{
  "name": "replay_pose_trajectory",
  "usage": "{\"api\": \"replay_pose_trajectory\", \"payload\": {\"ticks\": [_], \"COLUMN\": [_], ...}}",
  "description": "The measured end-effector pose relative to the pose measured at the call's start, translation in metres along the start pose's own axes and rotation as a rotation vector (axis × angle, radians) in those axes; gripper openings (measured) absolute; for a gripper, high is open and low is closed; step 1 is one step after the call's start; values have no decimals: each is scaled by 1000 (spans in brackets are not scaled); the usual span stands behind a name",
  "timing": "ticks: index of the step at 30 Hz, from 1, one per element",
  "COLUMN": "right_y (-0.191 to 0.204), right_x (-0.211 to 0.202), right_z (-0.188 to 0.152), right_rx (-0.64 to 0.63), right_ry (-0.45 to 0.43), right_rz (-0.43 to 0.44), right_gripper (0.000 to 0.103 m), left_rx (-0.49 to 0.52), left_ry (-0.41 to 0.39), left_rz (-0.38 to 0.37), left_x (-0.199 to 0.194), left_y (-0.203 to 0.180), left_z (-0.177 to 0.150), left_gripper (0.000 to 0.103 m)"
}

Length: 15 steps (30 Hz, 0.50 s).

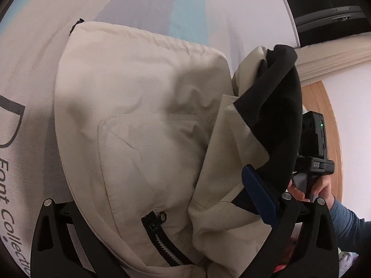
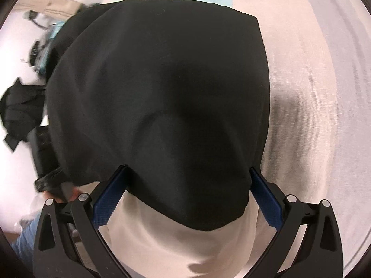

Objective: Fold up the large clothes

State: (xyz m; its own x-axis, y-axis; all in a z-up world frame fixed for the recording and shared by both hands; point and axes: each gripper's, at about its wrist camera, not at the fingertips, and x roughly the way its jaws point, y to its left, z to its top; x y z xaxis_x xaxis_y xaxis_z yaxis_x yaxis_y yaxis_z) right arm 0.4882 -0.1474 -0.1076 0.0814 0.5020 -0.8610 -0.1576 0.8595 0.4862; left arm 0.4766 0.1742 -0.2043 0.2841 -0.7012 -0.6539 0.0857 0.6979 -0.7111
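One cream jacket point(image 1: 139, 115), matte woven shell, black lining point(image 2: 157, 106), zipper point(image 1: 162, 238); lies on printed sheet point(image 1: 27, 74), long axis running away from left gripper point(image 1: 162, 208). Both grippers spread wide; right gripper point(image 2: 185, 197) straddles lining.

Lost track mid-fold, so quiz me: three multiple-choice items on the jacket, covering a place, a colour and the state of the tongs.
1. Where is the zipper in the left wrist view?
A. top edge
B. bottom, near the camera
C. hidden

2. What colour is the lining of the jacket?
A. black
B. red
C. green

3. The right tongs are:
A. spread apart
B. shut on a sleeve
C. out of view

Answers:
1. B, its teeth run off the lower edge.
2. A, black cloth shows inside the cream shell.
3. A, the blue pads stand wide with lining between them.
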Motion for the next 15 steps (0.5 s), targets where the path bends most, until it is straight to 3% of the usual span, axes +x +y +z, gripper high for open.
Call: {"api": "replay_pose_trajectory", "payload": {"ticks": [4, 12, 15], "right_y": [10, 2, -3], "right_x": [6, 9, 8], "right_z": [1, -4, -4], "right_rx": [-5, -3, -3], "right_ry": [10, -3, -2], "right_rz": [-68, -59, -55], "right_gripper": [97, 97, 97], "left_rx": [21, 7, 52], "left_ry": [-20, -69, -84], "left_rz": [4, -45, -52], "left_x": [1, -15, -24], "left_y": [-9, -3, -9], "left_z": [-9, -26, -38], "left_gripper": [96, 96, 96]}}
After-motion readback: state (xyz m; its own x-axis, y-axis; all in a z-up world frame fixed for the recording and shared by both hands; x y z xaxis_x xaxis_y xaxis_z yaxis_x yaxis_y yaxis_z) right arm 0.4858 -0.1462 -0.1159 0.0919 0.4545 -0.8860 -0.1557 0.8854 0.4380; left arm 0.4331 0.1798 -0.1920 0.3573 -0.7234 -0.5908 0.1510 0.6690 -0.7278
